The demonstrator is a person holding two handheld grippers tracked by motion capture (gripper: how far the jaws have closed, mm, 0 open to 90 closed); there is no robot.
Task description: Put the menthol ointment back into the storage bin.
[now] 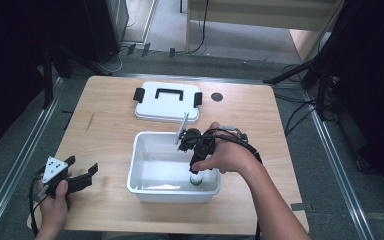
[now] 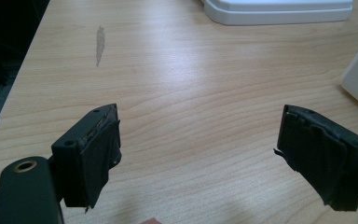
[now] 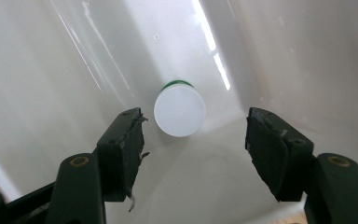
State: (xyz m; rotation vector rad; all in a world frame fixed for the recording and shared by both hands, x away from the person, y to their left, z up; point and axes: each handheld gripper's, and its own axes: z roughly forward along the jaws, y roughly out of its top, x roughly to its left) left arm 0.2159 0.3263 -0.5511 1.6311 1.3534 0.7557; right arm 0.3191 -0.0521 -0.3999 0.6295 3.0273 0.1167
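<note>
right gripper [image 3: 196, 133]: jaws spread, down inside the bin [image 1: 141, 165], just over the bottle [image 3: 179, 110], not touching it
bottle: upright in bin's near right corner
left gripper [image 2: 198, 154]: spread wide, near table's [image 1: 105, 130] near left corner
lid [image 1: 167, 102]: flat by far edge

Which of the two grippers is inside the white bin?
The right gripper: it reaches down into the white bin, over a small bottle. The left gripper rests outside, on the table.

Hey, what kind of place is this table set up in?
Probably a lab or workshop set up for recording, not a home. A small wooden table stands on grey carpet, with metal rails along both sides, loose cables on the floor and dark stands around it.
</note>
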